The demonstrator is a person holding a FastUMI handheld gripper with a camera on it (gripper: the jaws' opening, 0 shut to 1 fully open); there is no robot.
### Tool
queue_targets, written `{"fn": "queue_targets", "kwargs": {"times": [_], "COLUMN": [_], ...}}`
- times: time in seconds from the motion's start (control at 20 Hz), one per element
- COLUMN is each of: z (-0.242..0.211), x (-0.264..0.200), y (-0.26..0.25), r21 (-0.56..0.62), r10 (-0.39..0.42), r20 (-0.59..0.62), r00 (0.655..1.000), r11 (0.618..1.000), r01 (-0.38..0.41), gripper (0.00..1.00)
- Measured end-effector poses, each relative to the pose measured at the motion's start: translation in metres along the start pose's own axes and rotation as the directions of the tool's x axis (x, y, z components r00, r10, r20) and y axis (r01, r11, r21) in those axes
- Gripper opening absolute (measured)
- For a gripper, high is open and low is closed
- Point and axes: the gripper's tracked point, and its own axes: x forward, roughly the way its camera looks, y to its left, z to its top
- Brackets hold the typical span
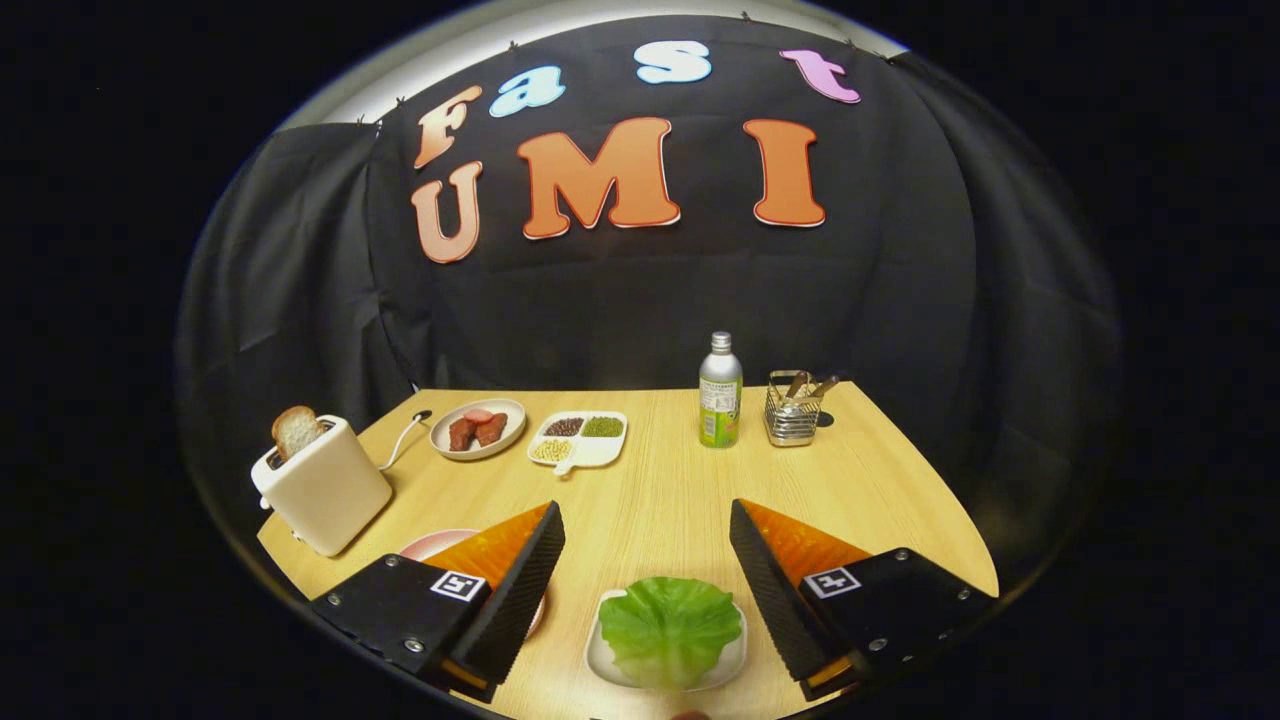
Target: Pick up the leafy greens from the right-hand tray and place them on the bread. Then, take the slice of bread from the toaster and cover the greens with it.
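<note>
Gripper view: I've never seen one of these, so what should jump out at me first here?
Most striking is the bright green lettuce leaf on its small white tray, lying between the wide-open jaws of the gripper, which touch nothing. Off to the side stands a cream toaster with a slice of bread poking out. Beyond the jaws a green bottle stands beside a wire basket.

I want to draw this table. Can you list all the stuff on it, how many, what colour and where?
Lettuce leaf: one, green, on a white tray between the fingers.
Toaster: one, cream, far left, bread slice sticking up.
Pink plate: one, behind the left finger.
Meat plate: one, white, red pieces, beyond the toaster.
Divided dish: one, white, beans inside.
Bottle: one, green and silver, at the back.
Wire holder: one, silver, beside the bottle.
Gripper: one, black and orange, jaws open.
</note>
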Motion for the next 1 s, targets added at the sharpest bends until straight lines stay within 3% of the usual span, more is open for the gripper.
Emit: {"fn": "queue_targets", "kwargs": {"times": [0.3, 0.5, 1.0], "z": [-0.043, -0.076, -0.128], "x": [0.016, 0.024, 0.027], "y": [-0.001, -0.003, -0.010], "r21": [-0.012, 0.031, -0.017], "r10": [0.026, 0.054, 0.038], "r20": [-0.179, -0.309, -0.492], "r00": [0.983, 0.949, 0.870], "r11": [0.999, 0.998, 0.998], "r01": [-0.029, -0.046, -0.053], "gripper": [0.99, 0.99, 0.98]}}
